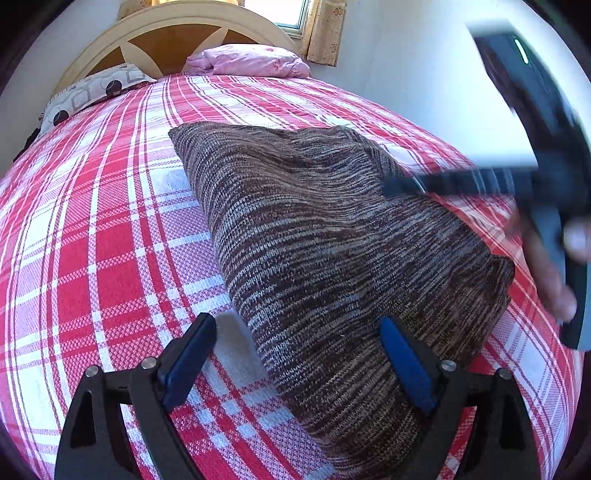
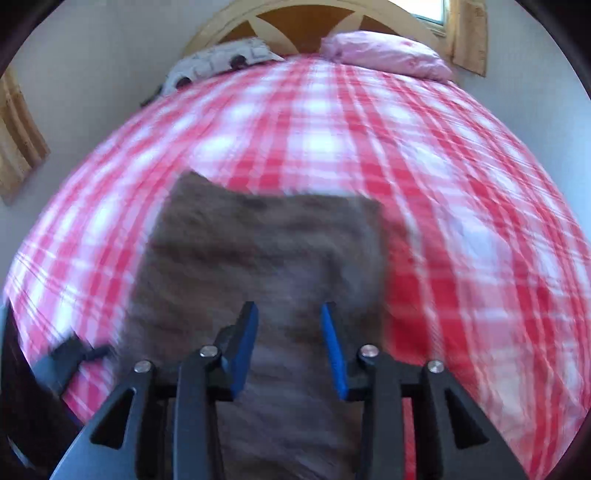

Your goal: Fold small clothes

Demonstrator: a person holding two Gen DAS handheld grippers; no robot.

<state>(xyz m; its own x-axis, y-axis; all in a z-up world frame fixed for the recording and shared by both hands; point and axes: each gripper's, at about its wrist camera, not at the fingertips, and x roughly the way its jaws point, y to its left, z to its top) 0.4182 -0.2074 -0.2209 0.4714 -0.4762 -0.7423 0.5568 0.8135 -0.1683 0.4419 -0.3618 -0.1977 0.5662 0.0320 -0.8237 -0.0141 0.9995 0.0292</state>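
Observation:
A brown and grey striped knitted garment (image 1: 325, 236) lies folded into a rough rectangle on the red and white plaid bedspread (image 1: 92, 229). My left gripper (image 1: 295, 332) is open and empty, its blue pads straddling the garment's near left edge. My right gripper (image 2: 290, 325) is open and empty above the near end of the garment (image 2: 258, 258), which is blurred in the right wrist view. The right gripper also shows blurred at the right of the left wrist view (image 1: 406, 186), over the garment's far right part.
A patterned pillow (image 1: 88, 92) and a pink pillow (image 1: 251, 61) lie at the head of the bed by the wooden headboard (image 1: 170, 33). A white wall (image 1: 406, 66) runs along the right. A window with curtains (image 1: 321, 29) is behind.

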